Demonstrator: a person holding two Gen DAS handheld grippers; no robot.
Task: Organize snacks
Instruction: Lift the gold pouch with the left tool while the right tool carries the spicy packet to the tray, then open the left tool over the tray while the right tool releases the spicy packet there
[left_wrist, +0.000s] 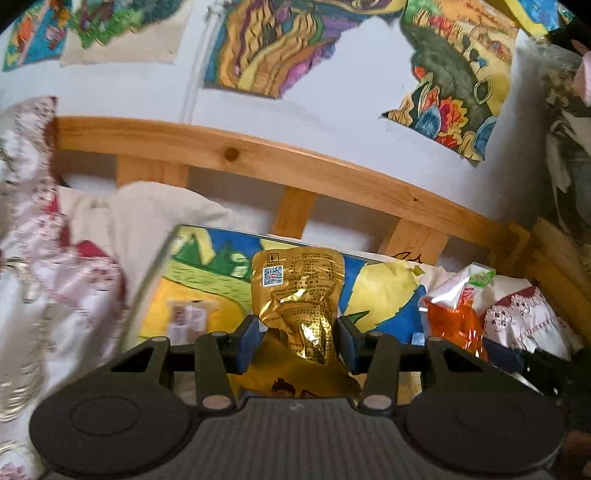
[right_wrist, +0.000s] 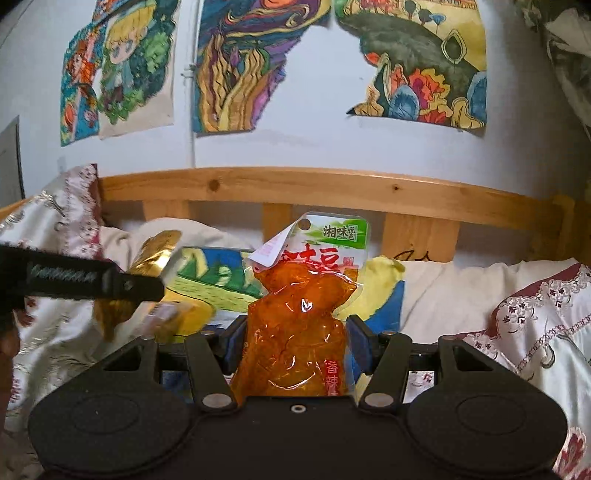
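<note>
My left gripper (left_wrist: 298, 332) is shut on a gold foil snack pouch (left_wrist: 297, 295) and holds it upright above a colourful painted board (left_wrist: 199, 280). My right gripper (right_wrist: 293, 339) is shut on an orange snack pouch (right_wrist: 295, 325) with a green top label, also held upright. The orange pouch shows at the right of the left wrist view (left_wrist: 456, 317). The left gripper's arm (right_wrist: 81, 280) and the gold pouch (right_wrist: 155, 254) show at the left of the right wrist view. A small pale packet (left_wrist: 186, 317) lies blurred on the board.
The board lies on a bed with white and red patterned bedding (right_wrist: 535, 332) and a cream pillow (left_wrist: 155, 214). A wooden headboard rail (right_wrist: 295, 188) runs behind. Drawings (right_wrist: 243, 66) hang on the white wall.
</note>
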